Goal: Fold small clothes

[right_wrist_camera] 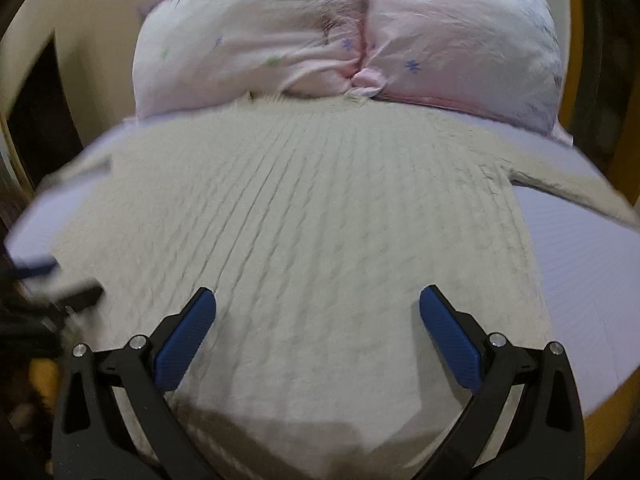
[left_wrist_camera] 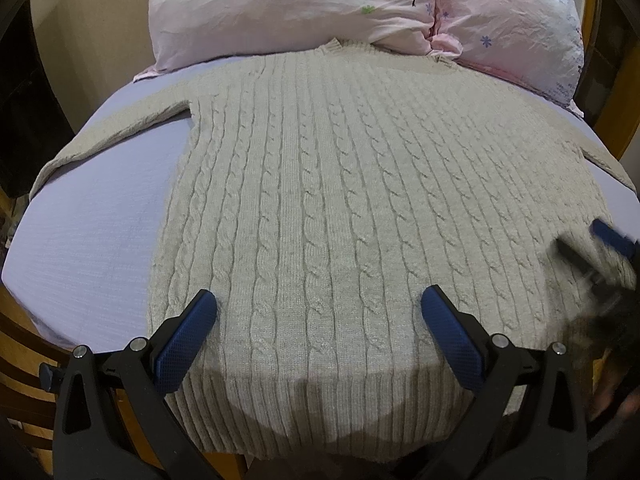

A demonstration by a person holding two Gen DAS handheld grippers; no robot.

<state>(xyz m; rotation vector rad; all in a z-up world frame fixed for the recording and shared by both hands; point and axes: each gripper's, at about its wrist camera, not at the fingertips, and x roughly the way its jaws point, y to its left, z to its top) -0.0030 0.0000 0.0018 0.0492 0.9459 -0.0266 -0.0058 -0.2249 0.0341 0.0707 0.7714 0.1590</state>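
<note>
A beige cable-knit sweater point(left_wrist_camera: 340, 200) lies flat on the lavender bed sheet point(left_wrist_camera: 92, 232), hem toward me, collar at the far end against the pillows, both sleeves spread out to the sides. My left gripper point(left_wrist_camera: 318, 312) is open and empty above the hem's left part. My right gripper point(right_wrist_camera: 318, 312) is open and empty above the hem's right part; the right wrist view is motion-blurred. The sweater point(right_wrist_camera: 312, 208) fills that view too. The right gripper also shows blurred at the right edge of the left wrist view point(left_wrist_camera: 596, 256), and the left gripper at the left edge of the right wrist view point(right_wrist_camera: 44, 276).
Two pink flowered pillows point(left_wrist_camera: 320, 4) lie at the head of the bed, also in the right wrist view point(right_wrist_camera: 344, 36). A wooden bed frame point(left_wrist_camera: 24, 356) runs along the near and side edges. Bare sheet lies on both sides of the sweater point(right_wrist_camera: 580, 272).
</note>
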